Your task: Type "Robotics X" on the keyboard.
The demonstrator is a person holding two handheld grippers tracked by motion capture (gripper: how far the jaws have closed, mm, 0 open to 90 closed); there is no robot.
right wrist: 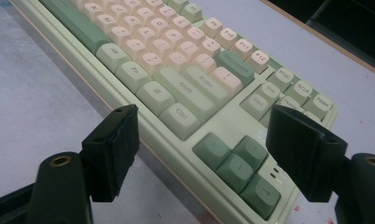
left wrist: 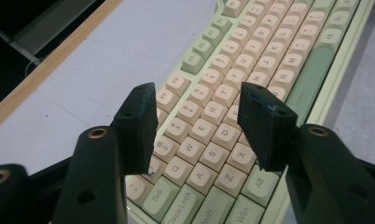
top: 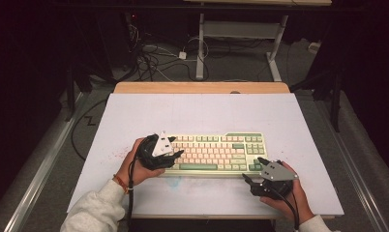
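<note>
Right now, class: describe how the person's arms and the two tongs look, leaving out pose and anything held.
Both sleeves are pale grey-white; the left sleeve ends near a red-orange wristband. The left tongs and right tongs are black, each topped by a grey three-cornered plate with dark dots. A black cable trails from each. Their jaws carry blocky black pads.

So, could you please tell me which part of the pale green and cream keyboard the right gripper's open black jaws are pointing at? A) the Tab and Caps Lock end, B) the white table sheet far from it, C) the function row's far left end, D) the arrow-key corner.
D: in the right gripper view, the right gripper frames the dark green arrow keys at the corner of the keyboard.
</note>
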